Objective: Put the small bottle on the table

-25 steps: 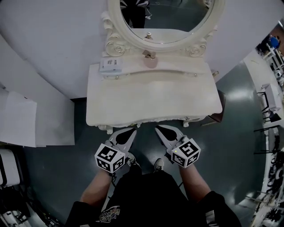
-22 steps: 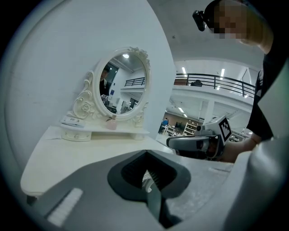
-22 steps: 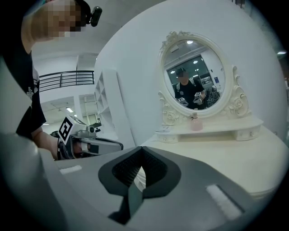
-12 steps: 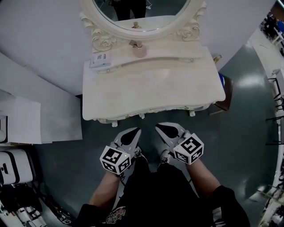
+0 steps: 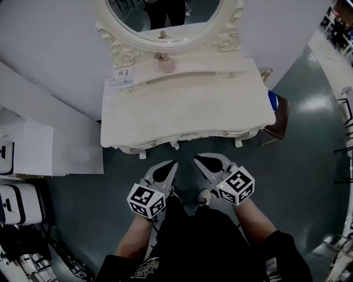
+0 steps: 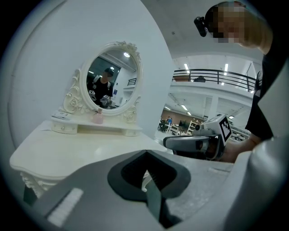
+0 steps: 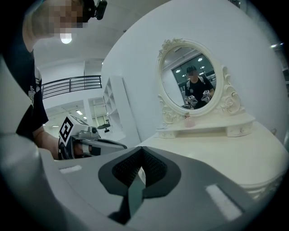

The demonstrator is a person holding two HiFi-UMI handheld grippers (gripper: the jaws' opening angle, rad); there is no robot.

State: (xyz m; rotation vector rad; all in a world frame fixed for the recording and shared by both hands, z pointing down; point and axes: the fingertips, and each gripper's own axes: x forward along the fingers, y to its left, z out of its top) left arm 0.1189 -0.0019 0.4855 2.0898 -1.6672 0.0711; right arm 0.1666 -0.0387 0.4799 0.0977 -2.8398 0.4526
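Note:
A small pink bottle (image 5: 165, 64) stands on the raised back shelf of the cream dressing table (image 5: 187, 115), below the oval mirror (image 5: 165, 16). My left gripper (image 5: 172, 163) and right gripper (image 5: 197, 159) hover side by side in front of the table's front edge, over the floor. Both are shut and hold nothing. The left gripper view shows the bottle (image 6: 97, 118) far off across the tabletop (image 6: 81, 149), with the right gripper (image 6: 169, 142) beside it. In the right gripper view the bottle (image 7: 188, 120) is just as distant.
A white box (image 5: 122, 76) lies on the shelf's left end. A brown stand with something blue (image 5: 274, 107) sits at the table's right side. White panels (image 5: 27, 160) and a white case (image 5: 19, 202) are on the left. A curved white wall backs the table.
The table has slid up and left in the head view. The gap between its front edge and both gripper tips has widened a little. Both grippers stay shut and empty.

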